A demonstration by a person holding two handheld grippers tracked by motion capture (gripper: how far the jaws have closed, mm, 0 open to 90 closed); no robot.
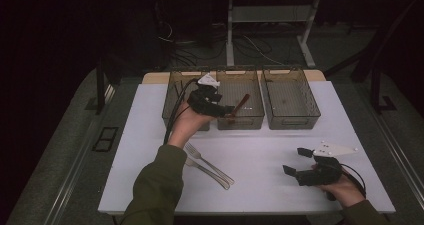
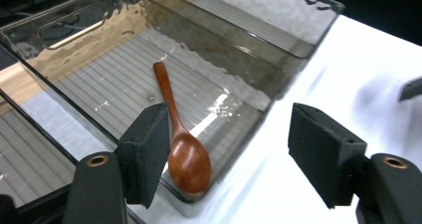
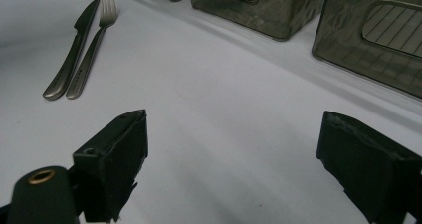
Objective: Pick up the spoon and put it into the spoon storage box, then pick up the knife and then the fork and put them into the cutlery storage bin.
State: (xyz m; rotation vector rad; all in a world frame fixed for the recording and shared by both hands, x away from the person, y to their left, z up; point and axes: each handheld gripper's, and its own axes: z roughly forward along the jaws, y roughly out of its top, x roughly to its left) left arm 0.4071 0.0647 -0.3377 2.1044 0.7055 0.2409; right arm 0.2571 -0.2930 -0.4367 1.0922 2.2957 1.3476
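Left gripper (image 2: 229, 154) hangs over the near end of the middle bin (image 2: 234, 72) of 3, jaws well apart, nothing clamped. Wooden spoon (image 2: 181, 144) lies loose in that bin, bowl in the near corner, handle slanting up toward the far wall; in the left gripper view it sits just past the left pad, whether touching I can't tell. Right gripper (image 3: 234, 164) sits low over the white surface (image 3: 224, 84), jaws wide, empty. Fork (image 1: 207, 161) and knife (image 1: 210, 174) lie side by side on the surface, well apart from both.
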